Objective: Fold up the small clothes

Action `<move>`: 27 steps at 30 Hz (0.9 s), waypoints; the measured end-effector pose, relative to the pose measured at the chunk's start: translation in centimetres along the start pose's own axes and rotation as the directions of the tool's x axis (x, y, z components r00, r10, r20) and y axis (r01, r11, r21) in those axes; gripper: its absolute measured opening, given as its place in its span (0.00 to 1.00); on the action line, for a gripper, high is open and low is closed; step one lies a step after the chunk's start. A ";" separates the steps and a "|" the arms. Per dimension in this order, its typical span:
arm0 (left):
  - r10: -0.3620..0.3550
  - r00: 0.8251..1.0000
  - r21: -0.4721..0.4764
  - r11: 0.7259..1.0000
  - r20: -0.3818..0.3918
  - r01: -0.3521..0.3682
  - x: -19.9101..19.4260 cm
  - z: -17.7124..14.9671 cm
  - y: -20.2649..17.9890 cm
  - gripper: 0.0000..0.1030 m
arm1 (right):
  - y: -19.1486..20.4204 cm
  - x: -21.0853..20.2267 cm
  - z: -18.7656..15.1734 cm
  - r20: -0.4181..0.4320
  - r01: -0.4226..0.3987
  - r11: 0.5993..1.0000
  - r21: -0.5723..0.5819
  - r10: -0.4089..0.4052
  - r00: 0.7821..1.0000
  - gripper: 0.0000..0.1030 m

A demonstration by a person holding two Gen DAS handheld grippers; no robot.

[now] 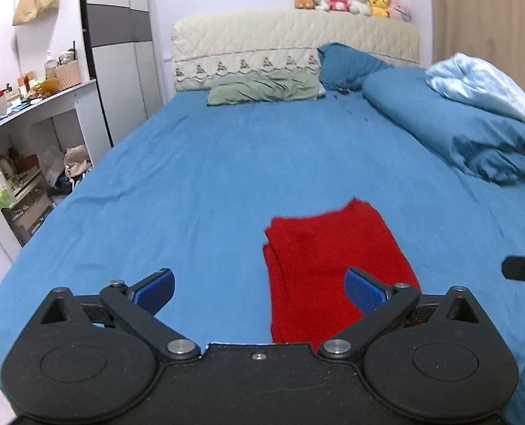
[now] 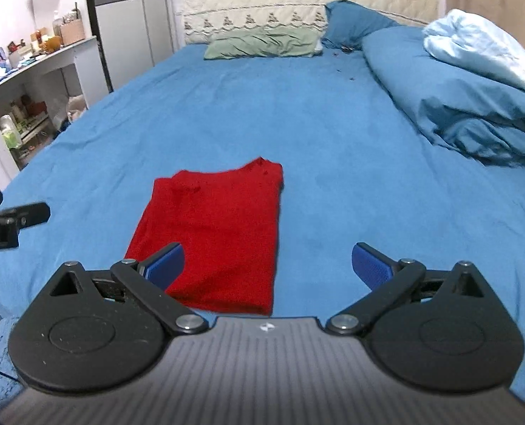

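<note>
Bedroom scene, and a wide bed (image 1: 209,163) in a blue sheet fills the frame, quilted cream headboard (image 1: 294,35) at the far end, rolled blue duvet (image 1: 450,127) along the right edge. Near the foot edge lies the red garment (image 2: 212,233), folded into a neat rectangle, flat on the sheet. Left tongs (image 1: 258,292) hover spread wide, gripping nothing, right pad over the cloth. Right tongs (image 2: 267,265) also gape apart, empty, left pad above the garment's near corner.
</note>
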State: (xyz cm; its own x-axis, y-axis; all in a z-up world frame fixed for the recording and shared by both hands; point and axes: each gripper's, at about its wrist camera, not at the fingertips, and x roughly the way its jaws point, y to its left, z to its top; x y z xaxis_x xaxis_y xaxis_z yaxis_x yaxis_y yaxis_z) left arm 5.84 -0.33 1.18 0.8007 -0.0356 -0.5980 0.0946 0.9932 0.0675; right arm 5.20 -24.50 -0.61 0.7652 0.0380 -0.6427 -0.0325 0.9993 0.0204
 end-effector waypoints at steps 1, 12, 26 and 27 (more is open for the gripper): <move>-0.003 1.000 0.004 1.000 0.000 0.003 -0.5 -0.5 -0.1 1.00 | 0.0 -0.6 -0.4 -0.011 0.009 1.000 0.005 -0.009 1.000 1.00; -0.006 0.997 0.034 0.999 -0.073 0.008 -1.6 -4.8 -1.2 1.00 | 0.2 -0.6 -5.2 -0.140 0.086 0.995 0.050 -0.078 0.987 1.00; -0.022 0.996 0.024 0.999 -0.081 0.024 -1.9 -5.8 -1.1 1.00 | 0.6 -0.7 -6.6 -0.171 0.121 0.992 0.024 -0.116 0.979 1.00; -0.022 0.996 0.024 0.999 -0.081 0.024 -1.9 -5.8 -1.2 1.00 | 0.6 -0.7 -6.7 -0.170 0.121 0.992 0.024 -0.115 0.979 1.00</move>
State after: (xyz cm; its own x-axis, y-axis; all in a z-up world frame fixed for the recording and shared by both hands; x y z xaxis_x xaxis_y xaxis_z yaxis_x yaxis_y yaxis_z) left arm 0.75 -0.81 -2.41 0.7477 -0.0489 -0.6623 0.1281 0.9892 0.0716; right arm 0.37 -23.98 -5.25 0.6435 -0.0784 -0.7614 0.0755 0.9964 -0.0388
